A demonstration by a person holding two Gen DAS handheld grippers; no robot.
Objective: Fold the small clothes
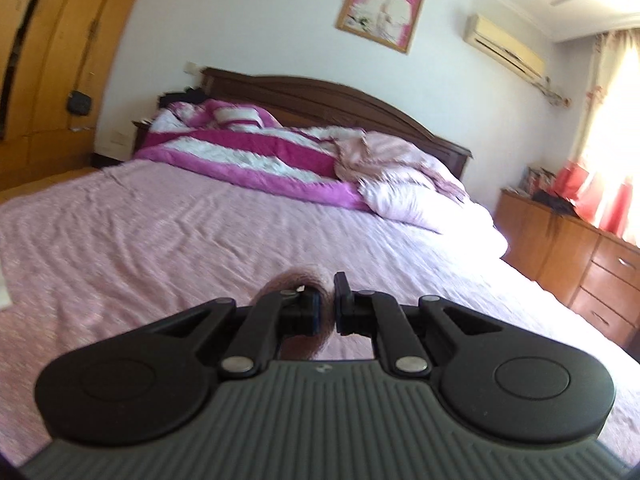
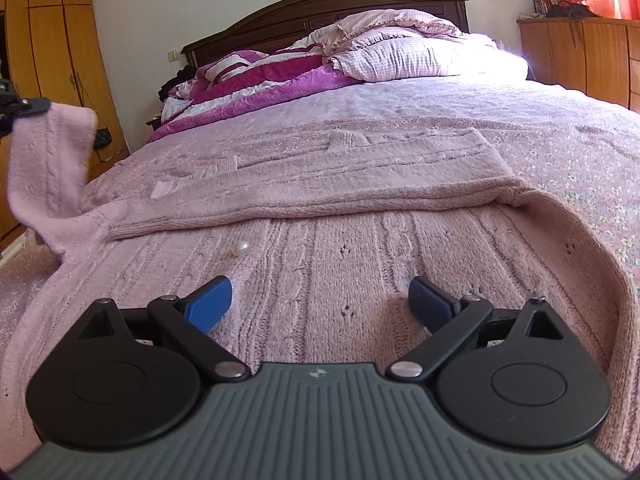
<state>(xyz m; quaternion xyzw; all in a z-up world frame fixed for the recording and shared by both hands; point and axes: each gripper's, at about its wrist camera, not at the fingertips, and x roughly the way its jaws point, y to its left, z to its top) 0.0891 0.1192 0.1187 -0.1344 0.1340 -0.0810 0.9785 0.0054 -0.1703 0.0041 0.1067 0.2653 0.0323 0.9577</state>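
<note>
Pink knit sweater (image 2: 320,264) sleeve pinched by left fingers (image 1: 316,308), right fingers (image 2: 212,300) spread

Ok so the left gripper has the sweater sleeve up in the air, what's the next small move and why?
Probably carry the sleeve across and lay it on the sweater body. The left gripper is shut on its cuff, lifted off the bed, while the right gripper rests open over the knit.

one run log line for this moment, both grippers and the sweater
left gripper: shut on sleeve, lifted | right gripper: open over pink sweater | sweater: on bed, partly folded
</note>
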